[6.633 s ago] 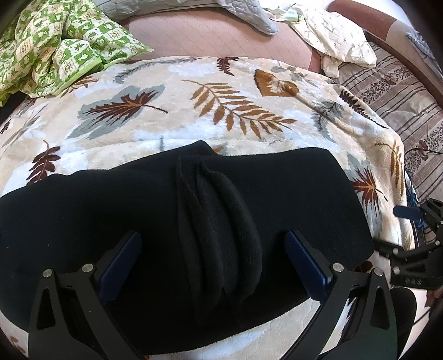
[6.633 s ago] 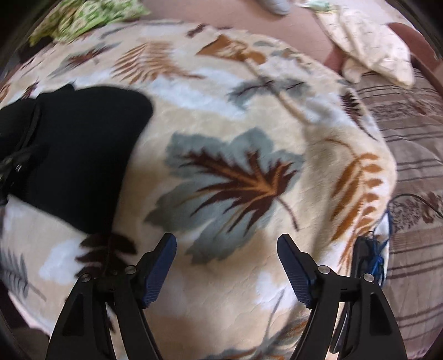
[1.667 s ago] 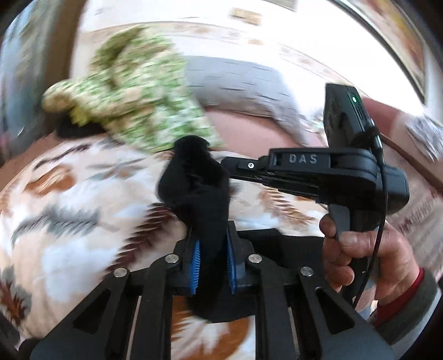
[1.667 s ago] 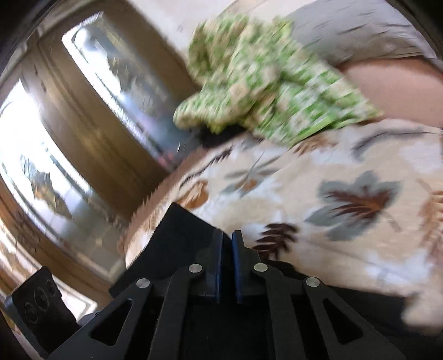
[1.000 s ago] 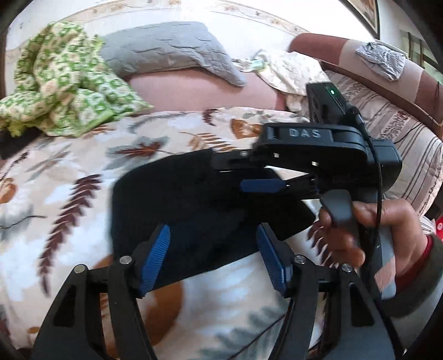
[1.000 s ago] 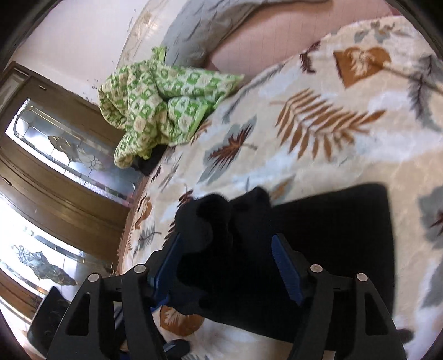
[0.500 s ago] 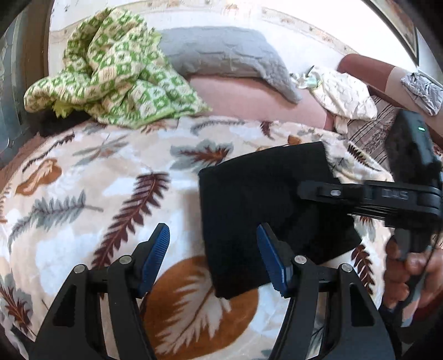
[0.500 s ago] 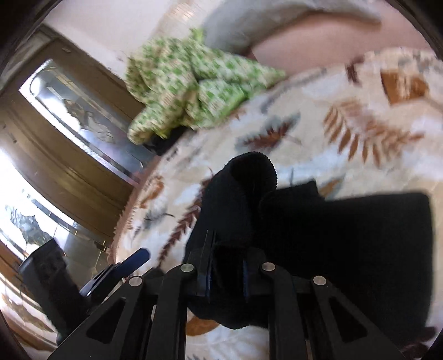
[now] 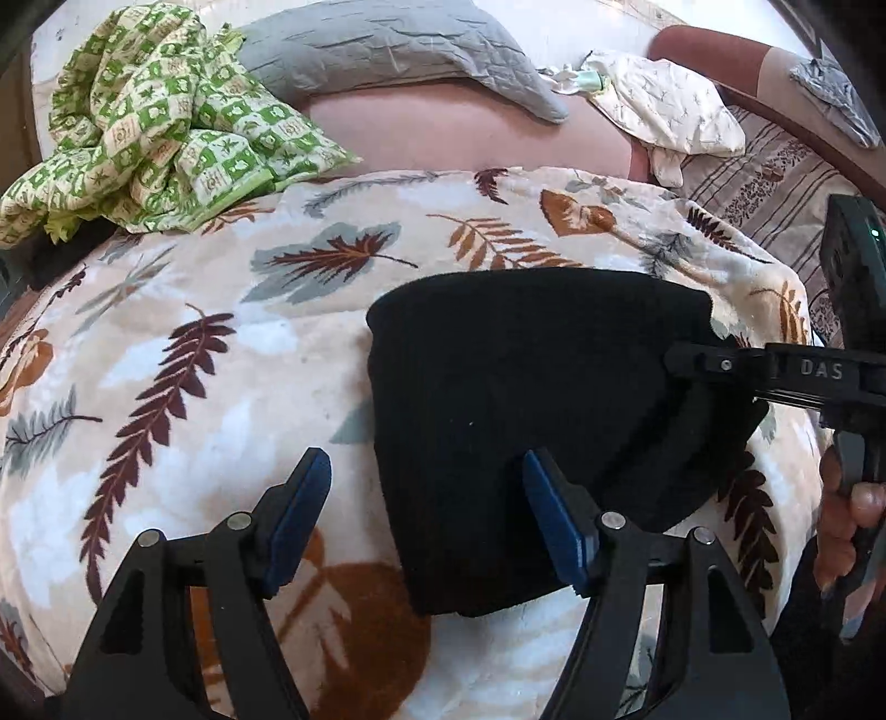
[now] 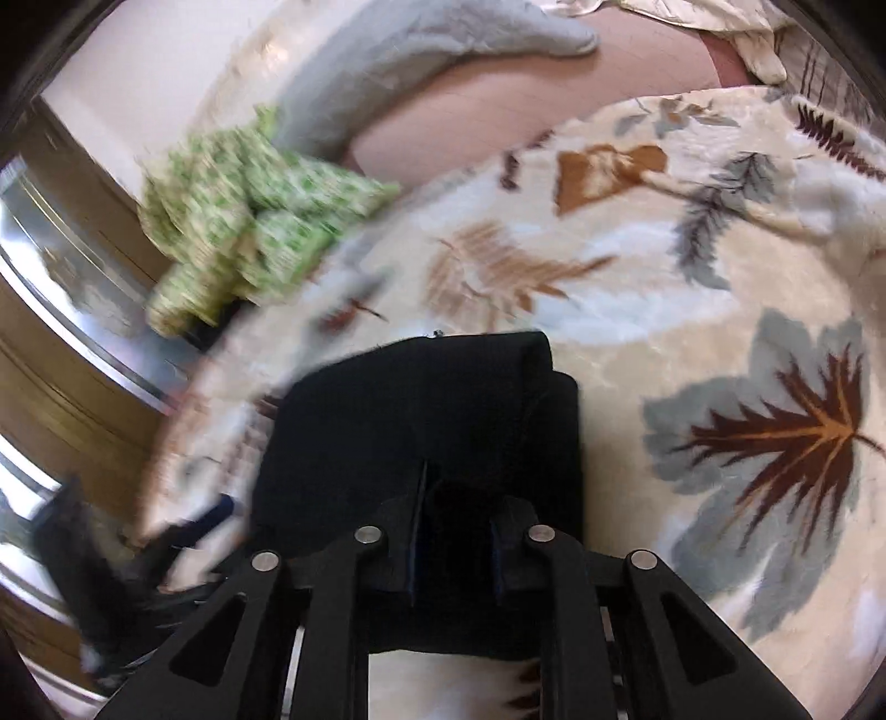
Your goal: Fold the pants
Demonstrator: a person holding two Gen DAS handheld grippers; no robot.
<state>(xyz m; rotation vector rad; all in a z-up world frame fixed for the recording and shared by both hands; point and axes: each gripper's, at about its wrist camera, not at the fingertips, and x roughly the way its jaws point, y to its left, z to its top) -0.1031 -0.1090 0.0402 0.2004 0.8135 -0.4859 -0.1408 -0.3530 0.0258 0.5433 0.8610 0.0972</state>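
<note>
The black pants lie folded into a compact block on the leaf-print blanket. My left gripper hovers over their near left edge, its jaws opening; the edge lies between the blue pads without being pressed. My right gripper pinches a bunched fold at the near edge of the pants, its jaws starting to open with cloth still between them. In the left wrist view the right gripper reaches in over the pants' right side, held by a person's hand.
A green-checked cloth is heaped at the blanket's far left. Behind it lie a grey pillow and a cream cloth. A striped sofa cover runs along the right. Wood-and-glass panels stand to the left.
The raised fold in my right gripper has come down flatter onto the pants. The right gripper has shifted right in the left wrist view. My left gripper has widened and moved nearer the pants.
</note>
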